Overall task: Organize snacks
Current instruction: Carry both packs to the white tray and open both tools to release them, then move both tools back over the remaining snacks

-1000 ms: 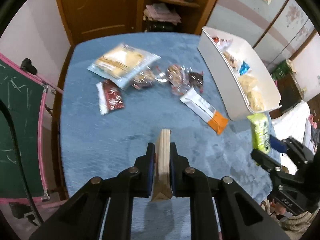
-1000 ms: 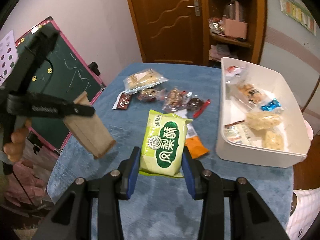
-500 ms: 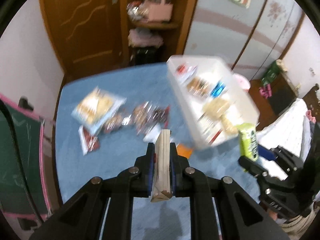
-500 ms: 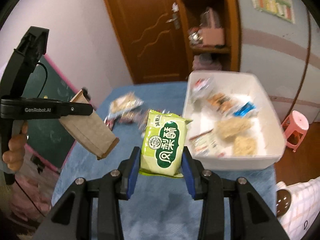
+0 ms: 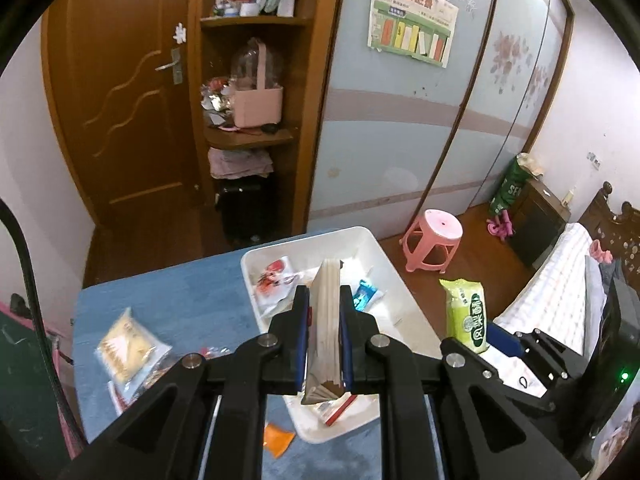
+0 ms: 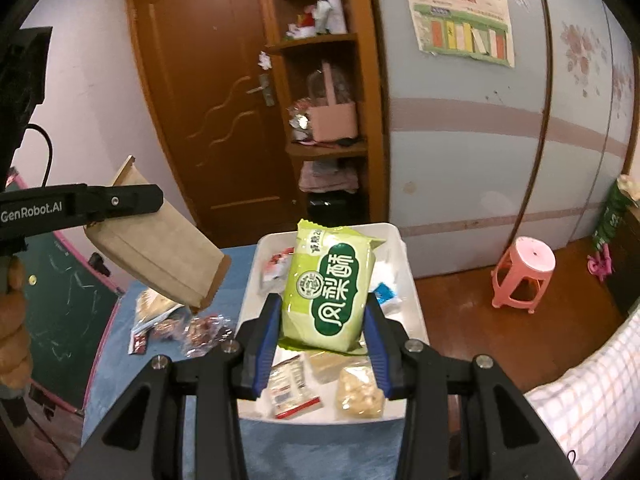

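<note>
Both loads carried above the white bin [image 6: 412, 280], the landmark for all that follows. Left tool [image 5: 324, 340] clamped flat on a slim brown paper packet [image 5: 326, 320], held edge-on, long axis running away from the camera toward the bin's far end. Right tool [image 6: 326, 344] pressed against both sides of a green pastry pack [image 6: 330, 288], long axis likewise pointing to the bin's far wall, pack hanging over the bin's near half. Probably the drop-in step. Right tool seemingly better centred over the bin; left packet [image 6: 156, 244] off toward the bin's left side, over the blue tabletop [image 6: 116, 344]. Free room in the bin's middle and far right; wrapped snacks already along its near end and left wall. Loose packets [image 6: 188, 328] left of the bin not yet collected.
</note>
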{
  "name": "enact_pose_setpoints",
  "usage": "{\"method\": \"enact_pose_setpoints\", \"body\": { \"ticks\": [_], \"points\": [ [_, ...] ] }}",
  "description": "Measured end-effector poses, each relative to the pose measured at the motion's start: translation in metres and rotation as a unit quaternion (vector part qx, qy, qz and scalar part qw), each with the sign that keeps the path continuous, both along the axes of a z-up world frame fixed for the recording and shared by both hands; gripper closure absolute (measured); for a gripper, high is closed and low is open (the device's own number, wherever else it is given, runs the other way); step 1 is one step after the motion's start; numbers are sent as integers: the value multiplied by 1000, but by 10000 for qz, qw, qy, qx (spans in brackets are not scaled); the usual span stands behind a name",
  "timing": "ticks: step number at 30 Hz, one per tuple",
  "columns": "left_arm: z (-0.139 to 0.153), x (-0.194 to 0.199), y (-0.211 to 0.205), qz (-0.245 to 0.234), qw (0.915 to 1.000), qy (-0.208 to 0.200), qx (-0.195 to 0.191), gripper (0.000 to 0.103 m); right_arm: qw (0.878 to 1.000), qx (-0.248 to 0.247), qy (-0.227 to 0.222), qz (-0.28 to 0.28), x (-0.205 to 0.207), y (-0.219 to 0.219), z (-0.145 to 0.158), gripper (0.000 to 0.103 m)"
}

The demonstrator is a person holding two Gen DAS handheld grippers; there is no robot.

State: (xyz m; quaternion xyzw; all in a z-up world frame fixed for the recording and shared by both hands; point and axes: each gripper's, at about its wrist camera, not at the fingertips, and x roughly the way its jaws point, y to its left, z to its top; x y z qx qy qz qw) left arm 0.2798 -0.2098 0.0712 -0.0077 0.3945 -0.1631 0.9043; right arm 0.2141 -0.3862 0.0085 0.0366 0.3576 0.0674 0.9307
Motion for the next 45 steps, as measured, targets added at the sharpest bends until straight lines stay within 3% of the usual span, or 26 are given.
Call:
{"method": "enact_pose_setpoints", "body": {
  "ticks": [9, 14, 15, 17, 19, 20, 31, 38, 45],
  "points": [
    [-53, 49, -42, 25, 9979, 505, 406, 92, 9987, -169, 441, -179, 43, -9, -31, 62],
    [-78, 56, -51, 2, 9957, 708, 594, 91, 9970, -223, 699, -244, 60, -8, -47, 62],
    [-83, 56, -51, -9, 9951, 779, 606, 87, 9968, -224, 724, -245, 62, -9, -49, 62],
    [-90, 57, -50, 71, 9947, 807, 637, 68, 9963, -178, 819, -201, 65, -10, -54, 62],
    [-91, 55, -46, 155, 9954, 741, 581, 37, 9957, -83, 913, -146, 66, -12, -58, 61],
    [-91, 53, -44, 190, 9959, 681, 559, 34, 9956, -61, 925, -125, 65, -14, -58, 61],
    [-77, 20, -3, 266, 9964, 550, 584, 34, 9967, -141, 799, 10, 42, -2, -44, 61],
    [-55, -16, 52, 444, 9964, 490, 524, 33, 9982, -87, 531, 271, 17, 19, -20, 61],
    [-36, -58, 117, 820, 9943, 304, 618, 26, 9974, -77, 239, 677, -13, 52, 9, 61]
  ]
}}
